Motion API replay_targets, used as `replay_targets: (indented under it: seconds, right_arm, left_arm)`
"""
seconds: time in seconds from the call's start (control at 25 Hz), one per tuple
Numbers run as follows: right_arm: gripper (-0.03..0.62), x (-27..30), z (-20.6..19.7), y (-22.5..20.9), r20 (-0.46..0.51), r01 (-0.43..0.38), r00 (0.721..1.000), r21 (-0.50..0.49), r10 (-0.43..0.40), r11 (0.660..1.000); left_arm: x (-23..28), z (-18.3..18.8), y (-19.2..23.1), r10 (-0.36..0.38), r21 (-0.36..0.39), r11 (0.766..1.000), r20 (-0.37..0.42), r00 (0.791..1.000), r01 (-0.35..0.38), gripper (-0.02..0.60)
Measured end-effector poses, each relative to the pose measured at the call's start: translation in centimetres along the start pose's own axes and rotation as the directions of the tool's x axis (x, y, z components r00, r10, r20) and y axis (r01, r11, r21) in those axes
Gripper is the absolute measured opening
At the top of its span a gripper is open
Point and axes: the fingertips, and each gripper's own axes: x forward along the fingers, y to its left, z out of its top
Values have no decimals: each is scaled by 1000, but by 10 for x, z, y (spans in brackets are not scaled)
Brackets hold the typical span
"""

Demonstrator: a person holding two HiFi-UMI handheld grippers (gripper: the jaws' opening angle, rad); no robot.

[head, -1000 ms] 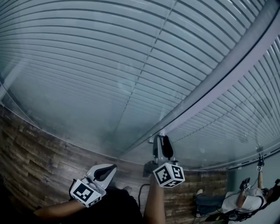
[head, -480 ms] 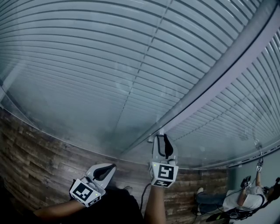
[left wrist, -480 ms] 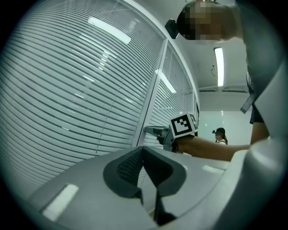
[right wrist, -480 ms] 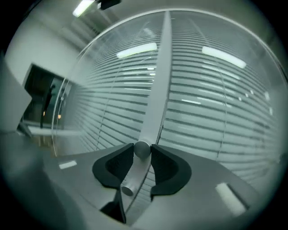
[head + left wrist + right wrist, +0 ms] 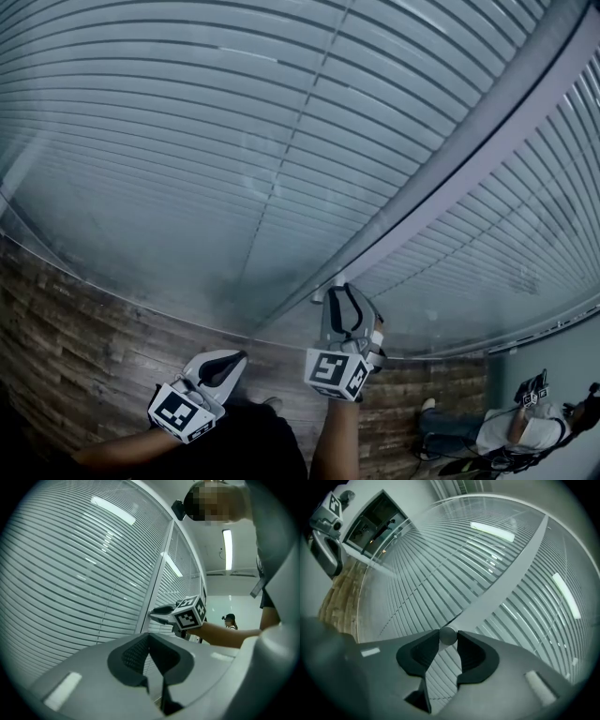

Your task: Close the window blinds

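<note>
Projecting from the frame post (image 5: 450,178) beside the level-slatted blinds (image 5: 234,141), the round knob (image 5: 448,635) (seen end-on) is clamped by the right gripper (image 5: 448,639), its jaws having just been closing; the left gripper (image 5: 149,637) is held pinched, empty.

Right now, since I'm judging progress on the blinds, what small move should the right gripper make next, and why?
Probably roll the right gripper about the round knob, turning it. Its jaws have just been closing and now pinch the knob between their tips, and dark gaps seem to show between the slats, so the blinds look not fully shut.
</note>
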Motion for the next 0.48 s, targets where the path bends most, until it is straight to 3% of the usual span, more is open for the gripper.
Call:
replay_targets:
  seconds: [0.12, 0.2, 0.24, 0.32, 0.48]
  right_arm:
    - [124, -3, 1, 0, 16, 4, 1000, 12, -4, 1000]
    - [129, -3, 2, -4, 46, -19, 999, 123, 13, 992]
    - [130, -4, 3, -7, 70, -41, 997, 220, 27, 975]
    - [132, -5, 3, -13, 122, -88, 992, 422, 40, 902]
    - [130, -8, -2, -15, 194, -119, 981, 586, 4, 802]
  left_arm:
    - [-2, 0, -2, 3, -6, 1000, 1, 1000, -3, -2]
    - [0, 2, -4, 6, -11, 1000, 1, 1000, -6, -2]
    - [1, 3, -5, 7, -13, 1000, 2, 1000, -7, -2]
    - [2, 5, -7, 8, -15, 1000, 3, 1000, -8, -2]
    - [9, -1, -14, -9, -34, 999, -5, 1000, 9, -2]
